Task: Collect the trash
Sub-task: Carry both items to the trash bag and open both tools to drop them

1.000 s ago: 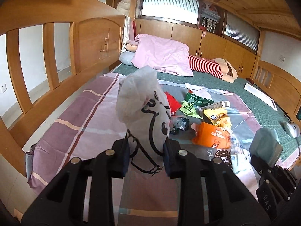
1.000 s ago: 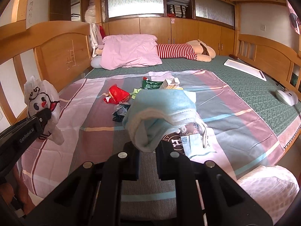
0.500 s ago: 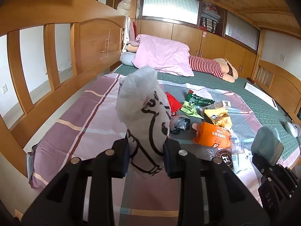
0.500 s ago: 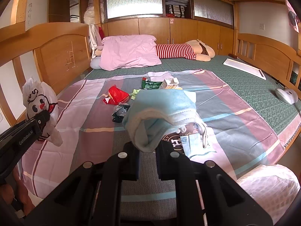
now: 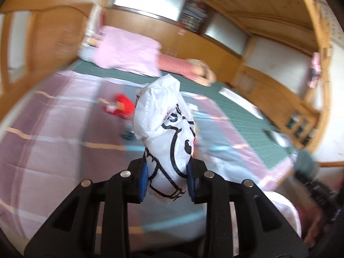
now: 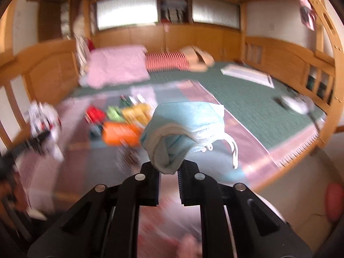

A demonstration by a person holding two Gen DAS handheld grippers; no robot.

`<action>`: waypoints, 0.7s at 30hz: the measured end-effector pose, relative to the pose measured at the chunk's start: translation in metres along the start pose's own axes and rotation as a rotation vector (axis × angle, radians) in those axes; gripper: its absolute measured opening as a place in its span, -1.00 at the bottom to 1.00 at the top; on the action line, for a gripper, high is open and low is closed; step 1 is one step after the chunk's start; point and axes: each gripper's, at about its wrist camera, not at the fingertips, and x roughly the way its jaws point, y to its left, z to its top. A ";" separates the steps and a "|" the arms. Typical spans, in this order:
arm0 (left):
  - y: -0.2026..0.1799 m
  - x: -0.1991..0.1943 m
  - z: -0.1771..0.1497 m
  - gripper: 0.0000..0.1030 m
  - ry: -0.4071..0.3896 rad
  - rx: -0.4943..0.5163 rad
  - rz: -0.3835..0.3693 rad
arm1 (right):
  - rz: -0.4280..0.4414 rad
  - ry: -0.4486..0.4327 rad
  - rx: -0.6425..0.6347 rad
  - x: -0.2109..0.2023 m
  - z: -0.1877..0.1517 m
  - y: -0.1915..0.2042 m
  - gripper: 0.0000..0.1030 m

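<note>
A wide bed [image 6: 247, 94] with a green mat is seen in a room panelled in wood, with cupboards under frosted windows [image 6: 126, 14] at the far wall and wooden rails along both sides. A striped pink and grey sheet [image 5: 53, 129] is spread over the near part of the bed. A pink pillow [image 6: 117, 66] and a red-and-white striped cushion [image 6: 167, 61] are set at the far end, and a white flat panel [image 6: 247, 74] is laid on the mat at the right.

Trash is scattered on the sheet: a red wrapper [image 6: 94, 112], a green wrapper [image 6: 115, 114], a yellow packet [image 6: 137, 112] and an orange packet [image 6: 120, 133], close together. Both views are blurred, so finer detail cannot be told.

The left gripper [image 5: 166, 177] is clenched on a white plastic bag [image 5: 165, 126] printed with black cartoon lines; the bag is pinched low between the blue pads and stands up above the fingers. The right gripper [image 6: 169, 175] is closed tight on a pale blue face mask [image 6: 185, 126], held over the near edge of the bed, with an ear loop hanging to the right.

Against the earlier frames, both grasps are unchanged. The left view has been swung to the right: the left rail is now nearly out of sight and the right-hand wall is shown. The right view has been shifted too, so that the orange packet, hidden behind the mask before, is now uncovered to its left, and floor is seen at the lower right.
</note>
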 end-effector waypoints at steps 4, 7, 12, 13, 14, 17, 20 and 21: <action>-0.023 0.010 -0.009 -0.43 0.069 0.031 -0.167 | 0.032 0.300 0.023 0.029 -0.047 -0.031 -0.63; -0.046 0.018 -0.017 -0.43 0.120 0.068 -0.277 | 0.027 0.400 0.161 0.039 -0.068 -0.058 -0.31; -0.101 0.029 -0.042 -0.42 0.227 0.190 -0.460 | -0.145 0.183 0.378 0.002 -0.046 -0.116 0.03; -0.114 0.033 -0.049 -0.40 0.262 0.226 -0.505 | -0.173 0.144 0.384 -0.005 -0.041 -0.122 0.07; -0.126 0.036 -0.058 -0.34 0.298 0.261 -0.546 | -0.201 0.103 0.388 -0.013 -0.035 -0.127 0.09; -0.168 0.047 -0.087 0.50 0.416 0.388 -0.612 | -0.227 0.043 0.385 -0.023 -0.024 -0.136 0.24; -0.190 0.054 -0.105 0.71 0.461 0.469 -0.559 | -0.221 0.019 0.372 -0.021 -0.017 -0.132 0.30; -0.189 0.055 -0.105 0.71 0.458 0.463 -0.546 | -0.215 0.016 0.366 -0.019 -0.014 -0.133 0.32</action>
